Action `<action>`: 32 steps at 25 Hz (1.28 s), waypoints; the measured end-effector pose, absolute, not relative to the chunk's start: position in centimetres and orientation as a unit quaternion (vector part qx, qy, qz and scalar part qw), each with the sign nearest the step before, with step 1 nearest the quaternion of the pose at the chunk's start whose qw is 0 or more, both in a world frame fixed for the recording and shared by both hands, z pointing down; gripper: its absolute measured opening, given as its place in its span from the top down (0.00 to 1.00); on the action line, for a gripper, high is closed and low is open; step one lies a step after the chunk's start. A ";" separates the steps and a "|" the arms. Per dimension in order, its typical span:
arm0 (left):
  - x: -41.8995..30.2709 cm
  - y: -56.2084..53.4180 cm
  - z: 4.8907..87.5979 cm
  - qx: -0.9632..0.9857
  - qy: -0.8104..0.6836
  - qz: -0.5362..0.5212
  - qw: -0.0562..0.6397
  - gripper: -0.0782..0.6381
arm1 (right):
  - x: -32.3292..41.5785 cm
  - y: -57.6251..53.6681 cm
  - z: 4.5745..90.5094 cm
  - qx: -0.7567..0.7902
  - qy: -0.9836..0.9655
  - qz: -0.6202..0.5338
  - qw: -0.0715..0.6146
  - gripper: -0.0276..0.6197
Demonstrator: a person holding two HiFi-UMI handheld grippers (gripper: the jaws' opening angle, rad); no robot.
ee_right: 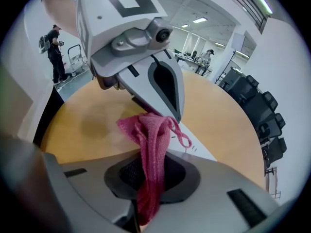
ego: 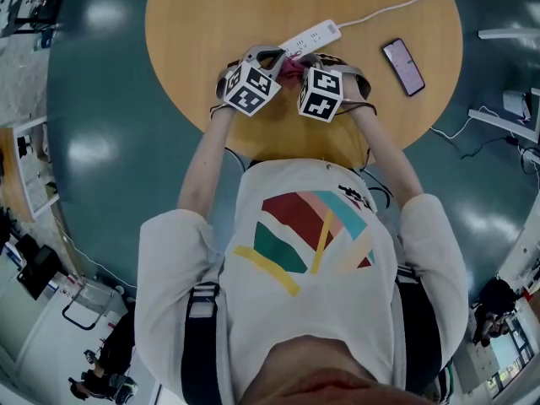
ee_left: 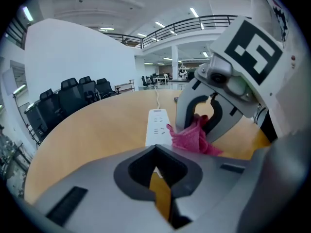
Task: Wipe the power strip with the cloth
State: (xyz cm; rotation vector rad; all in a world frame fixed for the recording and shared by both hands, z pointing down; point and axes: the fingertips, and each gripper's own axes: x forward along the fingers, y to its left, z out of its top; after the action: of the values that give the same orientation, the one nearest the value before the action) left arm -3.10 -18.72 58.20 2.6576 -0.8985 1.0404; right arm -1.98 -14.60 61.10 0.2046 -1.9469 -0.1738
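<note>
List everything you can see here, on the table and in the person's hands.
table: one, light wood, round, beneath everything.
power strip: one, white, near the table's middle.
cloth: one, pink, by the strip's near end.
phone: one, dark, on the table, right side.
chairs: several, black, beyond the table.
left hand-held gripper: one, grey, shut, empty.
right hand-held gripper: one, grey, shut on the cloth.

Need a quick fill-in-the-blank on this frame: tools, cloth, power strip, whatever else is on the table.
The right tool is shut on a ___ cloth.
The left tool is shut and holds ___.
The power strip is coloured ___.
On the table, the dark flat thing right of the power strip in the head view is a ___.
Missing words: pink; nothing; white; phone.
</note>
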 end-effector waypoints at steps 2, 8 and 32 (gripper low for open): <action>-3.1 -18.6 58.1 0.887 -0.294 0.351 0.065 0.83 | -1.3 -15.4 61.0 0.099 -0.821 -0.073 0.557 0.90; -3.4 -18.6 58.0 0.888 -0.288 0.352 0.063 0.83 | 2.8 -19.3 60.9 0.145 -0.801 -0.063 0.577 0.90; -2.7 -16.9 57.6 0.868 -0.341 0.352 0.076 0.83 | 8.1 -28.2 56.9 0.221 -0.784 -0.116 0.568 0.90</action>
State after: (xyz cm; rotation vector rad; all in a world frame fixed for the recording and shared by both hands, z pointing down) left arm -2.68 -16.90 57.56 2.6033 -1.0212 1.0558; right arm 8.09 -28.16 56.87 0.5202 -1.8427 -0.2719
